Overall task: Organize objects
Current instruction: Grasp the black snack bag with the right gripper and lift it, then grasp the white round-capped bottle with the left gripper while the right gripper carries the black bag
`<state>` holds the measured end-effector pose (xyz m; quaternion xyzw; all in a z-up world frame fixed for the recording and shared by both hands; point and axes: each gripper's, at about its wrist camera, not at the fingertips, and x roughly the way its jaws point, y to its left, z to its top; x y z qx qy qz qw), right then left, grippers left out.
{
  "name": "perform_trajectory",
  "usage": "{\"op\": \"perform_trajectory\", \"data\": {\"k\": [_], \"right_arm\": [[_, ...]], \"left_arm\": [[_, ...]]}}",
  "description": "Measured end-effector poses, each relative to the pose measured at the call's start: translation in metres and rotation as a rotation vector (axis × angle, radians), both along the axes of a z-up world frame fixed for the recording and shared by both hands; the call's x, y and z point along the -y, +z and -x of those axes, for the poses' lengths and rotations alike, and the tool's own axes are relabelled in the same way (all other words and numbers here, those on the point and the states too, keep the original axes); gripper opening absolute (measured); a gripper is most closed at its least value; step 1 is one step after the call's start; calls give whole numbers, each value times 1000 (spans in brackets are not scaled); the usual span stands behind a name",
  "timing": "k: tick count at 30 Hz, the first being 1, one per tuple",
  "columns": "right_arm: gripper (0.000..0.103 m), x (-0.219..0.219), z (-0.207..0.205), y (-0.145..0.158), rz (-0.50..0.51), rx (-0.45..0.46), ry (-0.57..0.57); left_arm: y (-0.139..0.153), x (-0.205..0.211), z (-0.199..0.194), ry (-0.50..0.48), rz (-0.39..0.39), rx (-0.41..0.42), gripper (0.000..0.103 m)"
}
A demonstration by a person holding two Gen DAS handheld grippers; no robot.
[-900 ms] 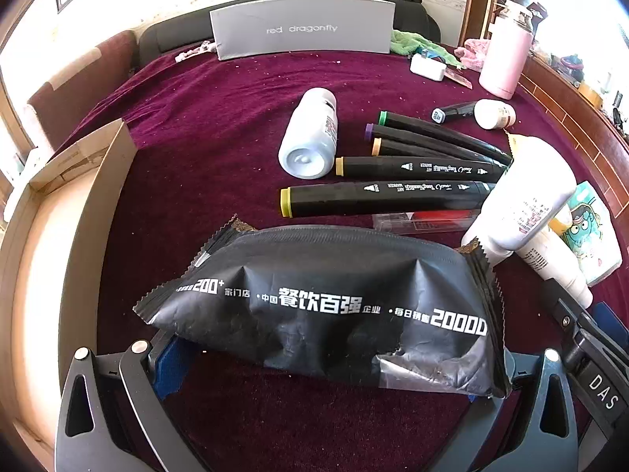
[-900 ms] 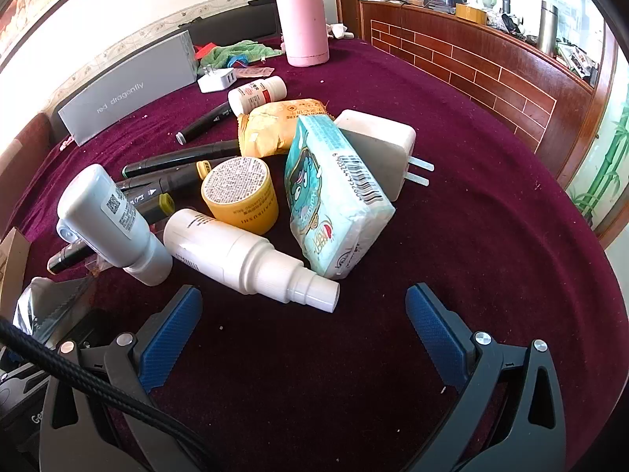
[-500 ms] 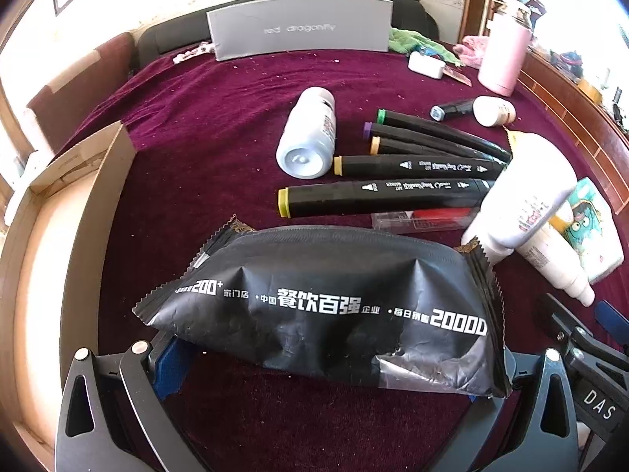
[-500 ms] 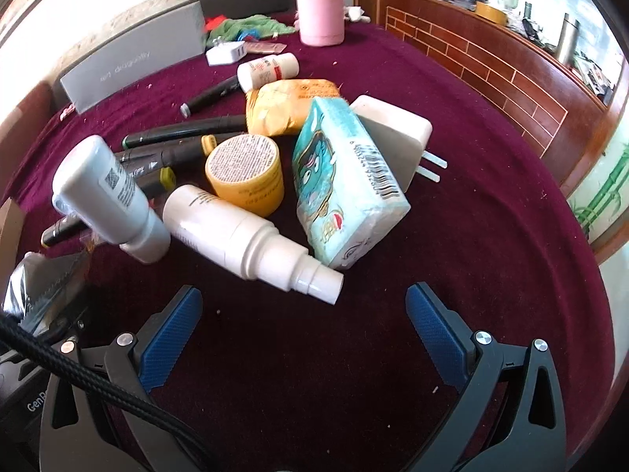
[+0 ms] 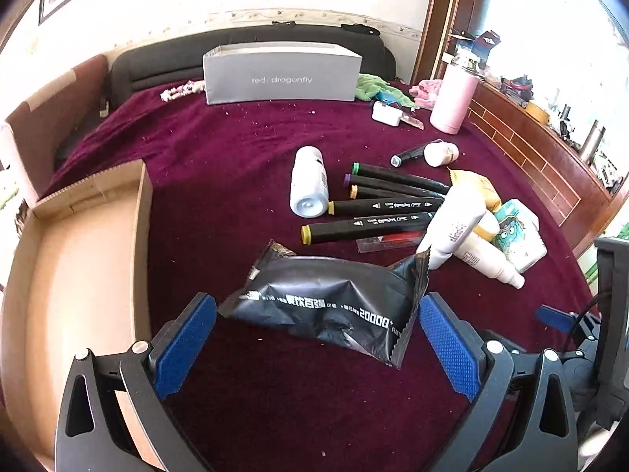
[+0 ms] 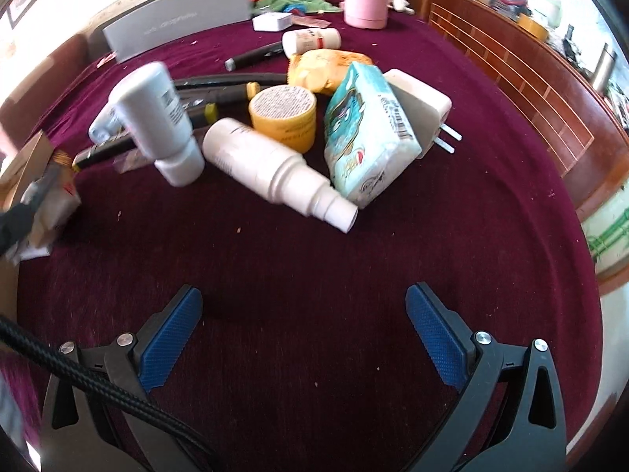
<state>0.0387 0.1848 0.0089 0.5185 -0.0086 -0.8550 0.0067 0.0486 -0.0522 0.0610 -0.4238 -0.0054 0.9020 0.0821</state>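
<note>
Your sorting has barely begun, judging by how things lie. The cardboard box (image 5: 74,259) at the left of the counter (image 5: 220,165) shows only bare bottom in the part you can see, so nothing appears to be stowed there yet.

Your left gripper (image 5: 316,316) has its jaws spread wide on either side of the black foil packet (image 5: 326,299), which lies crumpled on the cloth just right of the box wall. The blue pads flank it without pinching, and whether either pad touches the foil is not clear.

Your right gripper (image 6: 304,316) hangs above bare cloth with its jaws spread and nothing between them.

Everything else waits in a loose heap to the right:
- the black markers (image 5: 377,204) lying side by side
- the white bottle (image 5: 309,183) next to them
- the white tube (image 6: 157,118) standing on its cap
- the spray bottle (image 6: 271,165)
- the yellow jar (image 6: 283,112)
- the tissue pack (image 6: 365,129) leaning on the white plug adapter (image 6: 422,108)
- the yellow snack bag (image 6: 322,65)

My reading is that the packet is the first item, with the pile still to follow.
</note>
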Motion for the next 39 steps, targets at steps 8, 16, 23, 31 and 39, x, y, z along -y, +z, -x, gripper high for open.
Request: {"op": "perform_trajectory", "data": {"k": [8, 16, 23, 31, 39], "right_arm": [[99, -6, -4, 2, -13, -6, 17], [98, -56, -19, 40, 55, -274, -102], [98, -68, -6, 31, 174, -284, -123], [98, -81, -10, 26, 288, -280, -131], [98, -82, -10, 24, 307, -283, -134]], "left_arm": [[16, -32, 4, -45, 32, -66, 101], [4, -86, 40, -76, 129, -84, 100], [-5, -121, 46, -116, 194, -130, 100], [-7, -133, 59, -124, 225, -138, 97], [-15, -138, 63, -163, 209, -83, 43]]}}
